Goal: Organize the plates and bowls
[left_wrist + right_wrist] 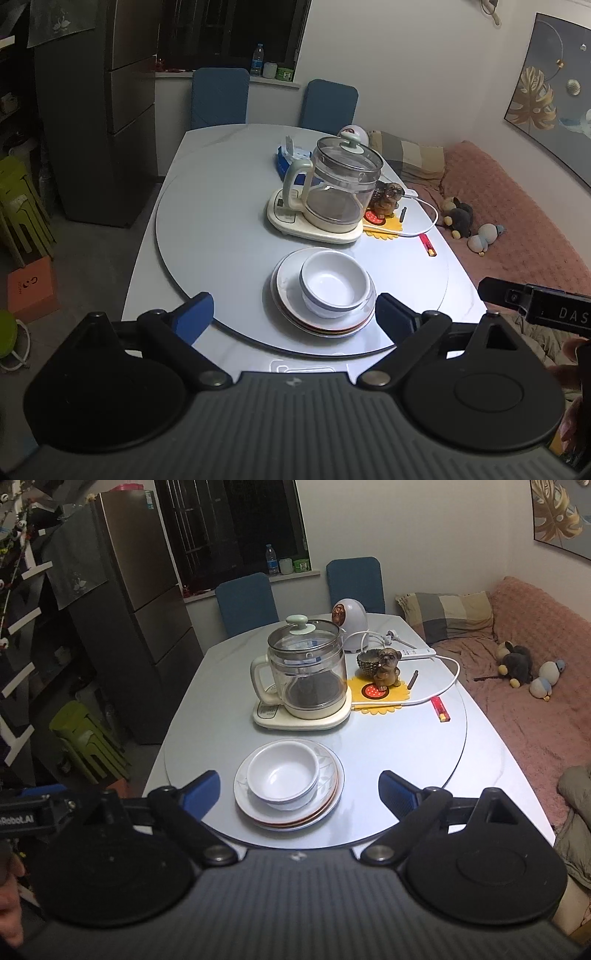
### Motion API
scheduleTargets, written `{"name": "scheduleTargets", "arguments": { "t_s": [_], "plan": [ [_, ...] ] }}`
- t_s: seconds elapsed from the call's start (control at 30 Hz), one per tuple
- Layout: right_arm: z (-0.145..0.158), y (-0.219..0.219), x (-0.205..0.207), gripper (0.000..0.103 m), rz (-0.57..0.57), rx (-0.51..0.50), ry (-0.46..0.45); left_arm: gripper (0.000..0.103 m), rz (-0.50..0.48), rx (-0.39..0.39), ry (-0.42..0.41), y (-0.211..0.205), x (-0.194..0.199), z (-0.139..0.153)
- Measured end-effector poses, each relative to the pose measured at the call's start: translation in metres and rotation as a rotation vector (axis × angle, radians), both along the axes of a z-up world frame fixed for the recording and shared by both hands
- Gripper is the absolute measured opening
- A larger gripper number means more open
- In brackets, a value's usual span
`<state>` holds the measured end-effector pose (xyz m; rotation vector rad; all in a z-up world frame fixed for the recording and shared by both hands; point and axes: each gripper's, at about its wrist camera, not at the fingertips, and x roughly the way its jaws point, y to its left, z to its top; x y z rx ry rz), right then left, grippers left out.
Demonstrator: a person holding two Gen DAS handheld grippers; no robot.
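Note:
A stack of plates (291,277) (328,771) sits near the front of the round turntable (221,251) (388,746). White bowls (334,282) (282,771) are nested on top of the plates. My left gripper (295,314) is open and empty, held just in front of the stack, with the stack between its blue fingertips (195,314). My right gripper (299,790) is open and empty, also just short of the stack. The right gripper's body (535,306) shows at the right edge of the left wrist view.
A glass kettle (341,181) (306,668) on its base stands behind the stack. A dog figurine (386,666), a yellow mat (376,698), a white cable (436,690) and a red lighter (440,709) lie to the right. Two blue chairs (245,602) stand at the far side. A pink sofa (535,701) is on the right.

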<state>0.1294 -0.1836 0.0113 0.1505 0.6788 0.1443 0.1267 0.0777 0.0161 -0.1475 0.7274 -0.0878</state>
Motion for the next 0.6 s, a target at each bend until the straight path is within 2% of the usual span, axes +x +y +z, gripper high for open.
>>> {"name": "scheduleTargets", "arguments": {
  "t_s": [0.3,0.6],
  "plan": [
    [-0.007,-0.017,-0.036,0.094,0.068,0.004,0.014,0.097,0.059,0.021,0.024,-0.033,-0.038,-0.004],
    [-0.018,-0.038,-0.066,0.094,0.084,0.026,0.028,0.097,0.085,0.055,0.038,-0.058,-0.077,-0.005]
  ]
}}
